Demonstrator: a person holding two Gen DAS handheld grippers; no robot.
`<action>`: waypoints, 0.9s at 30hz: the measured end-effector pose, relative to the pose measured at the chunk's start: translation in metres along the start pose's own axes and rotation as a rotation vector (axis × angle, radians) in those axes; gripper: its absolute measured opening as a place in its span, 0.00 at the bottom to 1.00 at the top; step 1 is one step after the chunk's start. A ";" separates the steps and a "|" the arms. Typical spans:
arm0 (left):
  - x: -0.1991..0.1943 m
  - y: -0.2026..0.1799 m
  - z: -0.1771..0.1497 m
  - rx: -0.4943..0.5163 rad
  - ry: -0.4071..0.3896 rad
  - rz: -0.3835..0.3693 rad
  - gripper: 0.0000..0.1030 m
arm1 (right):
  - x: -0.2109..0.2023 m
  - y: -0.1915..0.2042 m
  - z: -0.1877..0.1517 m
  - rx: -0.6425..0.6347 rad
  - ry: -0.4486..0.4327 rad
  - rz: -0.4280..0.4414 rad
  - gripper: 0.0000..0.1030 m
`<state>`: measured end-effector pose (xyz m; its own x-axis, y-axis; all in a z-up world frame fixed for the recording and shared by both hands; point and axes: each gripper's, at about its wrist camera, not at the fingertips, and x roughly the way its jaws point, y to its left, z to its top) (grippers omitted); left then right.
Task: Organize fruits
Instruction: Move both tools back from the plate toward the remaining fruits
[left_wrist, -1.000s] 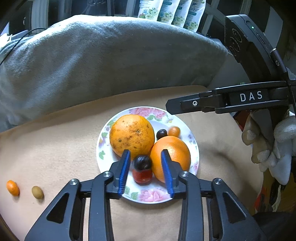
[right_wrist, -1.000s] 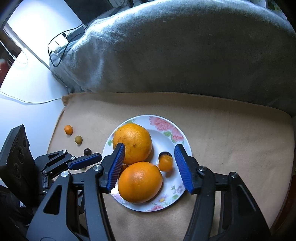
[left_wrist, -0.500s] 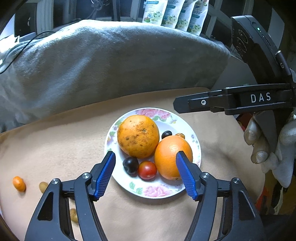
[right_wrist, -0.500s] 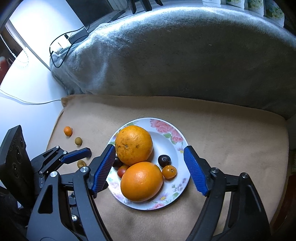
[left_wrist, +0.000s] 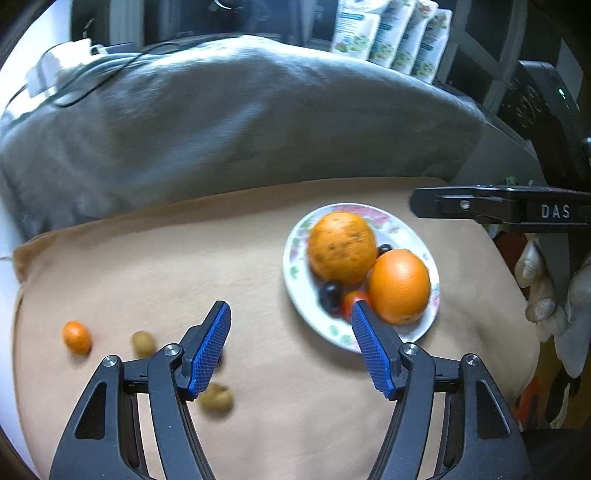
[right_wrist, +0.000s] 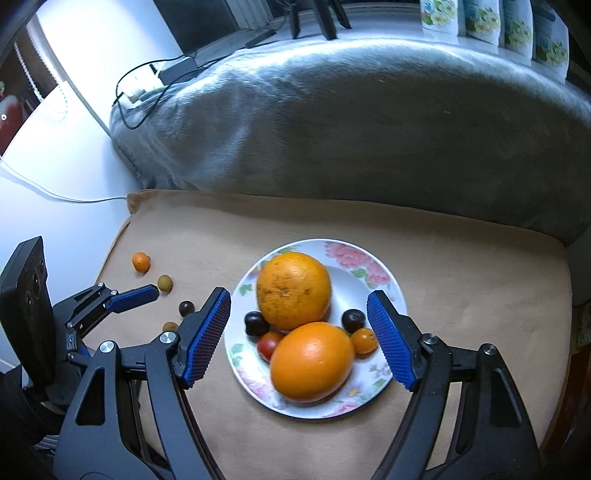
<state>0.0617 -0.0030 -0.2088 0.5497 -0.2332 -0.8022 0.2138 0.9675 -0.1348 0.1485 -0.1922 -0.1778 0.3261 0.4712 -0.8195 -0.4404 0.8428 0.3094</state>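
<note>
Since its jaws opened, left claw (left_wrist: 290, 349) left plate (left_wrist: 417, 229).

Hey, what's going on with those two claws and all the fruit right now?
Left gripper and right gripper both open, empty. Six fruits on plate; four small ones loose on beige cloth. Nothing in the way.

Both wrist views look steeply down, from close above, past their own blue fingers (left_wrist: 207, 354) at a tan cushion (left_wrist: 147, 266). The left view holds the plate (left_wrist: 299, 291) right of centre; the right view centres it. Both share the plate, grey blanket (right_wrist: 369, 129) and the other gripper's fingers.
</note>
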 end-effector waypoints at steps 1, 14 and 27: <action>-0.004 0.006 -0.003 -0.009 -0.002 0.005 0.66 | -0.001 0.003 -0.001 -0.002 -0.004 0.001 0.77; -0.024 0.061 -0.044 -0.114 0.018 0.103 0.66 | 0.005 0.058 -0.023 -0.099 -0.001 0.027 0.77; -0.038 0.100 -0.059 -0.192 -0.010 0.150 0.66 | 0.026 0.108 -0.042 -0.154 0.067 0.074 0.77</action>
<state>0.0146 0.1084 -0.2256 0.5718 -0.0860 -0.8159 -0.0275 0.9919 -0.1238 0.0743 -0.1002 -0.1858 0.2342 0.5074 -0.8292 -0.5858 0.7544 0.2962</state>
